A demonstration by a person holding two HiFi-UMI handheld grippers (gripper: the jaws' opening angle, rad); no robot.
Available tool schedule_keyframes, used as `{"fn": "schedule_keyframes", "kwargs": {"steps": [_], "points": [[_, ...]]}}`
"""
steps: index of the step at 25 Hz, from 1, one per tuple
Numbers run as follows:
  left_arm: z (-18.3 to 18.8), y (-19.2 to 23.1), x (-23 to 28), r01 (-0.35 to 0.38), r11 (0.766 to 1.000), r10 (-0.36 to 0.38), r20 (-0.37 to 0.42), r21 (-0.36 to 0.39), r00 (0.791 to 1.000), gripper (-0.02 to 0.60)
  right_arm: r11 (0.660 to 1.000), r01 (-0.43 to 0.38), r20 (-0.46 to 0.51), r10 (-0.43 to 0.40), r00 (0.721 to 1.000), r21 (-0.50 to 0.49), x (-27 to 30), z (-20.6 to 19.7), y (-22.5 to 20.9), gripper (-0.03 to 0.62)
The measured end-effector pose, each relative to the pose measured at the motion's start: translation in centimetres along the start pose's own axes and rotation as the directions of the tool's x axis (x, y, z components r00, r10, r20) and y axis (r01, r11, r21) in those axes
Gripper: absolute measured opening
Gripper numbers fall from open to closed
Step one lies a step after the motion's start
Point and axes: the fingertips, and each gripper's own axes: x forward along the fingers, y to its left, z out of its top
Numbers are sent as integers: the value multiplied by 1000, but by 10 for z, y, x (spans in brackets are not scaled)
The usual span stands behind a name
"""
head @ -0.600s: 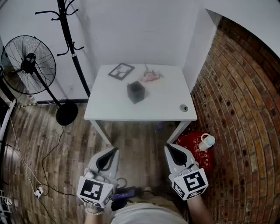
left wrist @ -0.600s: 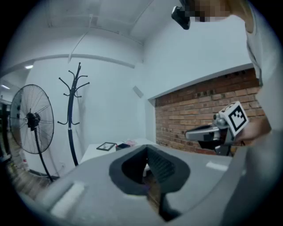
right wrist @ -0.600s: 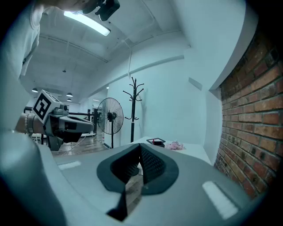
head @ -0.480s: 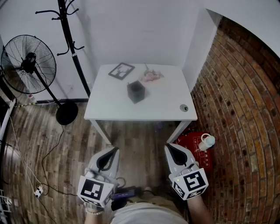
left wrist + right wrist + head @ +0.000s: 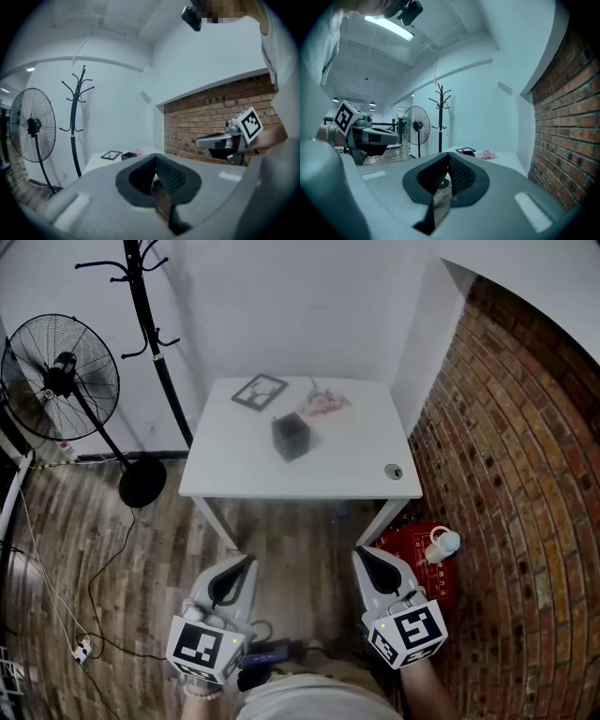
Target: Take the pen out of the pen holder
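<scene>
A dark cube-shaped pen holder (image 5: 292, 437) stands near the middle of the white table (image 5: 234, 479); I cannot make out a pen in it from here. Both grippers hang over the wooden floor, well short of the table's front edge. My left gripper (image 5: 234, 570) is shut and empty, and its own view shows the jaws (image 5: 157, 174) closed with the table (image 5: 101, 158) far ahead. My right gripper (image 5: 372, 563) is also shut with nothing in it, pointing level toward the table (image 5: 506, 159). Each gripper shows in the other's view, the right gripper (image 5: 220, 140) and the left gripper (image 5: 370, 137).
On the table lie a framed picture (image 5: 260, 392), a pink bunch (image 5: 323, 403) and a small round object (image 5: 395, 471). A standing fan (image 5: 61, 381) and coat rack (image 5: 150, 362) are at the left. A brick wall (image 5: 525, 474) is at the right, with a red box (image 5: 417, 559) on the floor.
</scene>
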Motion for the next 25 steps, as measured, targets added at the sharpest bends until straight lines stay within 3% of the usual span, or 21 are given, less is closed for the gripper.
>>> {"fn": "schedule_keyframes", "kwargs": {"steps": [5, 6, 9, 25], "points": [[-1, -1, 1, -15, 1000, 15, 9, -25, 1000, 1, 1000, -2, -6, 2, 1000, 0, 0, -3, 0, 2], [-1, -1, 1, -16, 999, 16, 8, -29, 1000, 62, 1000, -3, -8, 3, 1000, 0, 0, -3, 0, 2], [1, 1, 2, -29, 999, 29, 2, -31, 1000, 114, 1000, -6, -8, 6, 1000, 0, -1, -3, -1, 2], [7, -19, 5, -78, 997, 79, 26, -28, 997, 115, 999, -54, 7, 54, 999, 4, -12, -6, -17, 2]]}}
